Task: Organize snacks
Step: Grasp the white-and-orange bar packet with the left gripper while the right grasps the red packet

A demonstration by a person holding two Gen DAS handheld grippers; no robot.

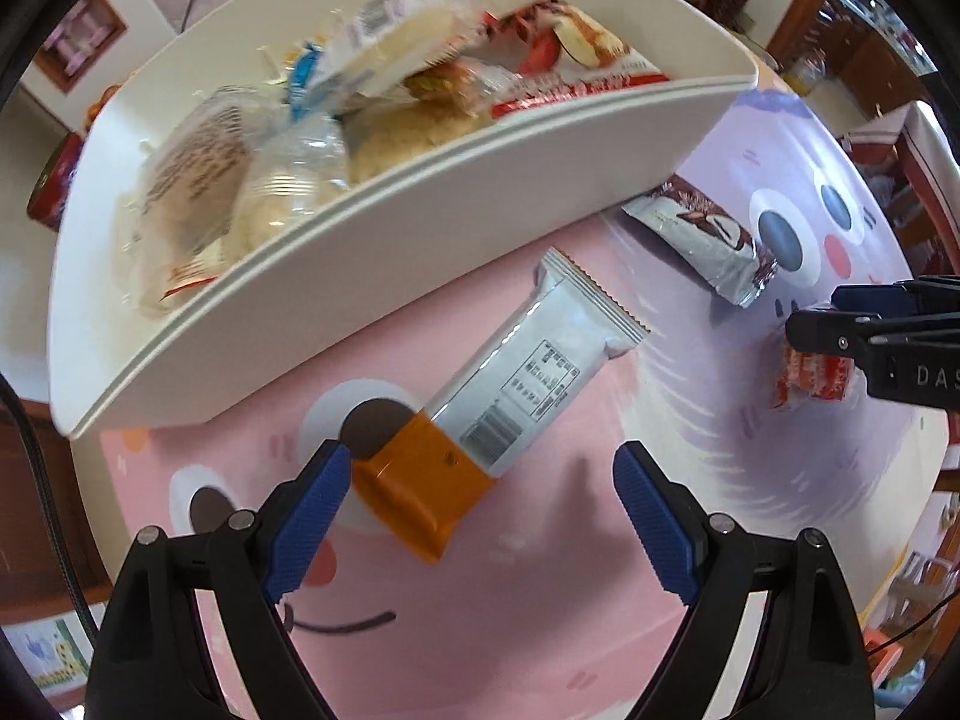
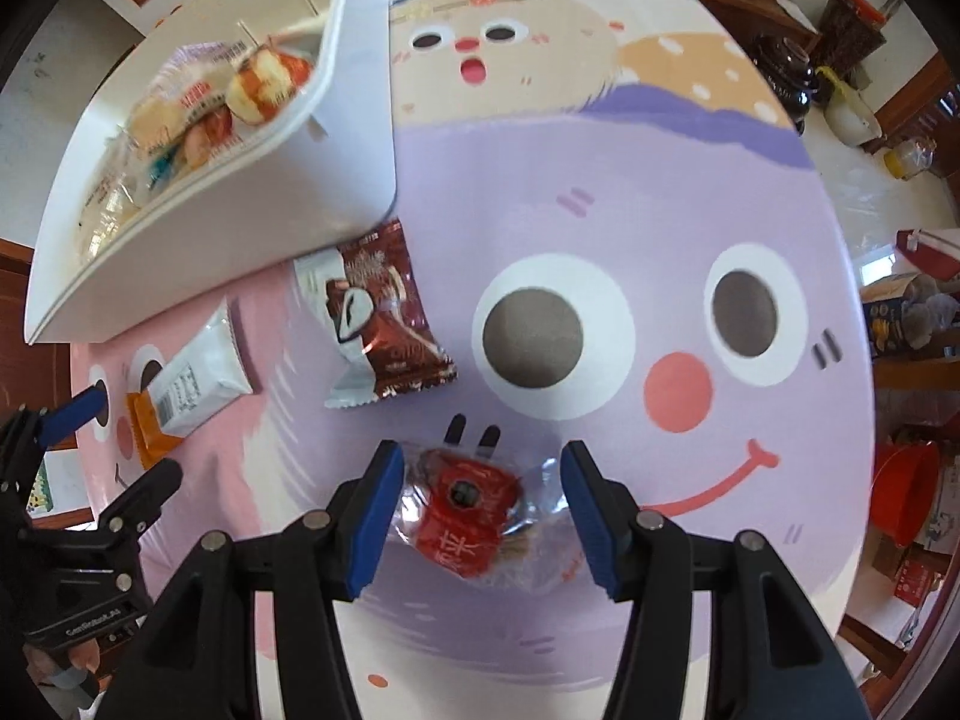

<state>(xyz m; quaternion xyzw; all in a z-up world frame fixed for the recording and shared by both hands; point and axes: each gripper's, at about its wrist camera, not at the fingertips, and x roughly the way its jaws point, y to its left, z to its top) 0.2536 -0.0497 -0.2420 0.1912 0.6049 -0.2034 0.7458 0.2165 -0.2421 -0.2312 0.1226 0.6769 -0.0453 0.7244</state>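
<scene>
A white bin (image 1: pixel 252 324) holds several wrapped snacks; it also shows in the right wrist view (image 2: pixel 252 204). A white-and-orange bar (image 1: pixel 510 384) lies on the table, its orange end between the pads of my open left gripper (image 1: pixel 480 498); the bar also shows in the right wrist view (image 2: pixel 186 390). A brown-and-white snack pack (image 1: pixel 702 234) lies beside the bin, seen too in the right wrist view (image 2: pixel 384 324). My right gripper (image 2: pixel 477 516) is open around a red clear-wrapped snack (image 2: pixel 474 516) on the table; that snack and gripper show in the left wrist view (image 1: pixel 810 375).
The table wears a pink and purple cartoon cloth (image 2: pixel 600 210). Jars and a dark pot (image 2: pixel 786 78) stand at the far edge. A red tub (image 2: pixel 906 492) sits off the table at right.
</scene>
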